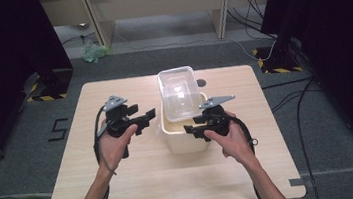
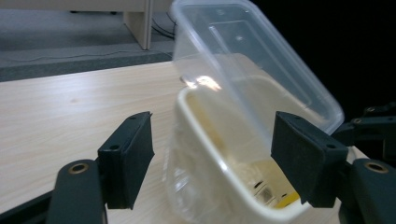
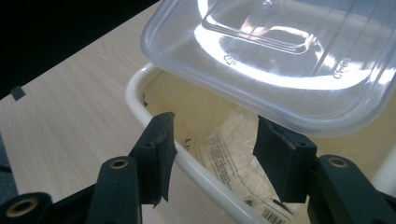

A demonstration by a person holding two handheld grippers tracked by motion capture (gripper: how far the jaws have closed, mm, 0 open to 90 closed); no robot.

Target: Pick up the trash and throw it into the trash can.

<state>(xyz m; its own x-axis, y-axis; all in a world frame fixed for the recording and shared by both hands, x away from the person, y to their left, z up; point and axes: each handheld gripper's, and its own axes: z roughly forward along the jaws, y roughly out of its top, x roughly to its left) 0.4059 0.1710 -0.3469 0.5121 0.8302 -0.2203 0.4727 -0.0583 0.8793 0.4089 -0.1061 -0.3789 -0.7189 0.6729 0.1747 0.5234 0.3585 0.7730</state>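
A cream rectangular bin (image 1: 185, 138) stands near the middle of the wooden counter (image 1: 124, 186) and serves as the landmark here. Nearest the person, two forearms reach in from the counter's front edge, one toward each side of the bin.

The left hand-held gripper (image 1: 147, 120) hangs just left of the bin, its jaws pointing at the bin's left wall. In the left gripper view its jaws stand wide apart and hold nothing; the bin's rim (image 2: 219, 154) lies between and beyond them.

The right hand-held gripper (image 1: 191, 129) sits at the bin's front right corner. In the right gripper view its jaws are spread and grip nothing, straddling the bin's white rim (image 3: 196, 168), one pad outside the wall, the other over the inside.

Inside the bin lie crumpled clear wrappers with printed labels (image 3: 229, 163).

A clear plastic container (image 1: 179, 91) rests tilted on the bin's far rim, leaning away from the person.

Beyond the counter, grey carpet (image 1: 160, 61) holds cables and desk legs.
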